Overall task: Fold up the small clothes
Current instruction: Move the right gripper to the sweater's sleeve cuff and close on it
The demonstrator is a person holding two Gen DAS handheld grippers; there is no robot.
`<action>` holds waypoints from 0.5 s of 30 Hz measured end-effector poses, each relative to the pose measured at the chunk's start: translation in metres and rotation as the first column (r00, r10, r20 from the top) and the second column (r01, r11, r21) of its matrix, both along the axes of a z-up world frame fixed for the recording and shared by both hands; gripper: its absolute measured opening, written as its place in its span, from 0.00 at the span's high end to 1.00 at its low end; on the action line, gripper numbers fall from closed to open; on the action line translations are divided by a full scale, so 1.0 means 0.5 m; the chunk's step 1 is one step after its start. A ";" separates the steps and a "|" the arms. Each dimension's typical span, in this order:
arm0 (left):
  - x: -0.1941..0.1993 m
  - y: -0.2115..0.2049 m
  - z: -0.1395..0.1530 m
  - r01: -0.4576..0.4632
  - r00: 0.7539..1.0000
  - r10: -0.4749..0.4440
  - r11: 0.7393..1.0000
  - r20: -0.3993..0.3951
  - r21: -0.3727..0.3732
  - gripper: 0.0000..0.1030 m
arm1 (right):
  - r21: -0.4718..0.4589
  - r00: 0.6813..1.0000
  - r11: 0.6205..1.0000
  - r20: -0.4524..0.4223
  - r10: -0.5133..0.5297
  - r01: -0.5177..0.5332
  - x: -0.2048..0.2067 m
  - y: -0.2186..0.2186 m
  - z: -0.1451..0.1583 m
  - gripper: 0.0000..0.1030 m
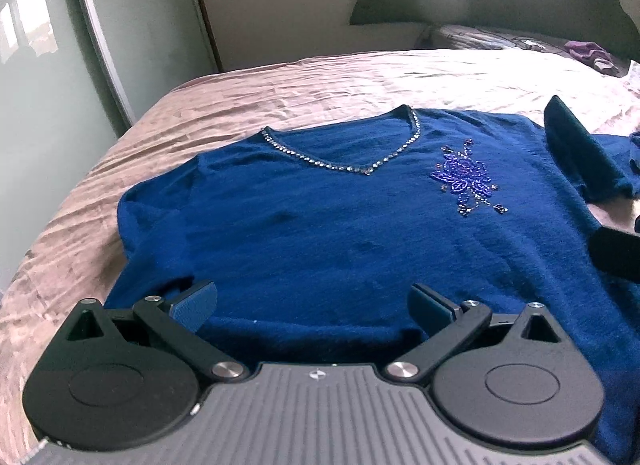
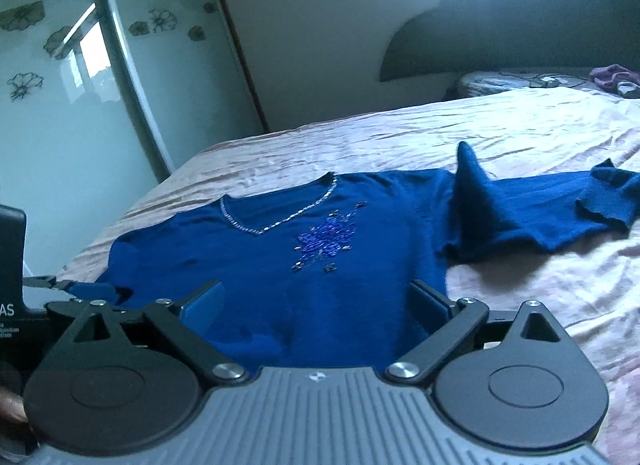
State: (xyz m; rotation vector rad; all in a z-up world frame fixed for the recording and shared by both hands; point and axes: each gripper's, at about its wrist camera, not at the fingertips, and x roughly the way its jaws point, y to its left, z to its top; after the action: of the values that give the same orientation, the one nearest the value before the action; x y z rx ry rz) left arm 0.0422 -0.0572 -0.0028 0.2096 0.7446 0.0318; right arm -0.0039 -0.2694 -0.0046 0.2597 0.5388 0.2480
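one blue sweater (image 1: 320,225) lies front-up on the bed (image 1: 280,85), its beaded flower (image 1: 466,181) showing and one sleeve (image 2: 540,213) stretched sideways with a fold peaking up. both hand-held grippers, left (image 1: 314,303) and right (image 2: 316,299), hang spread over its hem, pinching nothing.

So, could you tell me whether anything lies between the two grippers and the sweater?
Nothing visible does. The left gripper and right gripper hover with jaws open directly over the sweater, which lies on the bed.
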 end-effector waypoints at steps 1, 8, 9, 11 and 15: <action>0.001 -0.003 -0.001 0.002 1.000 -0.002 1.000 -0.001 0.001 0.00 | 0.004 1.000 1.000 0.000 -0.005 0.005 0.000 -0.006 0.000 0.05; 0.009 -0.021 -0.006 0.017 1.000 -0.017 1.000 -0.009 0.005 0.00 | 0.035 1.000 0.999 -0.012 0.005 -0.004 0.006 -0.020 -0.005 0.05; 0.010 -0.024 -0.005 0.019 1.000 -0.019 1.000 -0.009 0.005 0.00 | 0.032 1.000 0.999 -0.010 0.004 -0.003 0.007 -0.020 -0.005 0.05; 0.011 -0.028 -0.004 0.022 1.000 -0.022 1.000 -0.008 0.002 0.00 | 0.031 1.000 1.000 -0.005 -0.005 0.005 0.009 -0.025 -0.004 0.05; 0.012 -0.038 0.000 0.033 0.999 -0.033 0.999 0.001 -0.016 0.00 | 0.029 0.998 0.998 0.003 -0.062 0.062 0.014 -0.057 -0.003 0.05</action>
State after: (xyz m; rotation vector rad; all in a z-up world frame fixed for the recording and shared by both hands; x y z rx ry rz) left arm 0.0485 -0.0760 -0.0030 0.2062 0.7402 -0.0053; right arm 0.0033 -0.2981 -0.0060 0.3032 0.5227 0.1965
